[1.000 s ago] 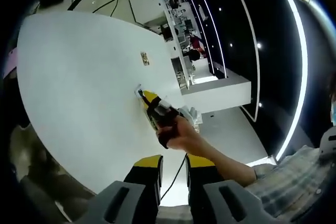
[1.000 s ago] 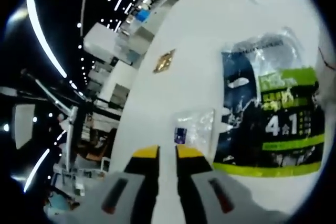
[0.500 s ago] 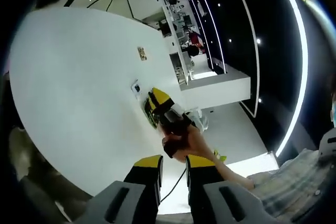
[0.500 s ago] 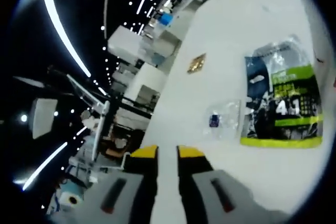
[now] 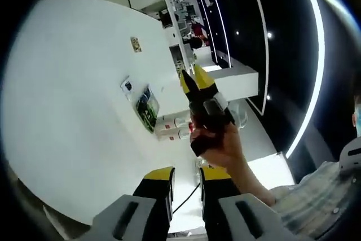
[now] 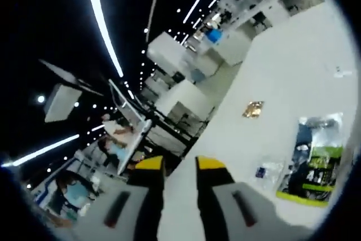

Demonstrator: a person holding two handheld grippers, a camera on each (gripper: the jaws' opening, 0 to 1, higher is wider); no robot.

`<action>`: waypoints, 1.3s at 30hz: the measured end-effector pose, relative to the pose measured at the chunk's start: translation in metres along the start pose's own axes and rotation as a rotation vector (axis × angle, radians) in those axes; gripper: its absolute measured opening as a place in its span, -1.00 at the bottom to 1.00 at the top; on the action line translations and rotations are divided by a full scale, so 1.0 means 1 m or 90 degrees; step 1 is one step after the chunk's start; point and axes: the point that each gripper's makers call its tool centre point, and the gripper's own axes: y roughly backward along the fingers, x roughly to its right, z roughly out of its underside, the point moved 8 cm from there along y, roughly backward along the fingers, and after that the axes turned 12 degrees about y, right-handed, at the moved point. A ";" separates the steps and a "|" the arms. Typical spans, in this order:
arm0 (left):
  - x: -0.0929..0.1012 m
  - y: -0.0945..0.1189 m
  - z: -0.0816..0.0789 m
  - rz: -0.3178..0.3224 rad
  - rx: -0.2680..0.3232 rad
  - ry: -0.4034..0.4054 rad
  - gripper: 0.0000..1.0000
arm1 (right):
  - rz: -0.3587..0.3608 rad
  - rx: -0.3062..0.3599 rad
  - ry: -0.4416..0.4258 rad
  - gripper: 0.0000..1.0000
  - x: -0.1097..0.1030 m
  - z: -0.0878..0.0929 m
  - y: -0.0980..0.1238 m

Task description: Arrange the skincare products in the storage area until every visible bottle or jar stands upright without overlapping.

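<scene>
The left tool (image 5: 185,174) is seen at the bottom of the left gripper view, its two yellow-tipped jaws held a narrow gap apart with nothing between them, raised above the near edge of a white surface (image 5: 67,100). Beyond those jaws, the right tool (image 5: 190,77) is seen from outside, held in a person's hand (image 5: 221,145) whose checked sleeve (image 5: 307,201) runs off to the lower right. Its yellow jaws point away over the far edge of the surface and hold nothing.

Two small white bottles (image 5: 174,128) with red caps are lying on their sides on the surface, one beside the other, just left of the hand and ahead of the left tool's jaws. Just beyond them a dark and green pouch (image 5: 146,110) lies flat, and a small clear packet (image 5: 127,86) lies next to that. Farther off, a small gold-coloured piece (image 5: 135,44) rests alone on the surface.

In the right gripper view the right tool (image 6: 173,165) is shown from behind, its jaws slightly apart and empty, pointing over the edge of the surface (image 6: 282,66) toward a dark hall with strip lights. The green pouch (image 6: 313,165) lies to the right of the jaws, the clear packet (image 6: 264,171) lies between the pouch and the jaws, and the gold-coloured piece (image 6: 252,108) lies beyond. The bottles are not made out there.
</scene>
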 end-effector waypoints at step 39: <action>-0.024 0.019 -0.051 0.027 0.016 0.055 -0.64 | 0.080 -0.532 0.426 -0.11 0.169 -0.042 -0.200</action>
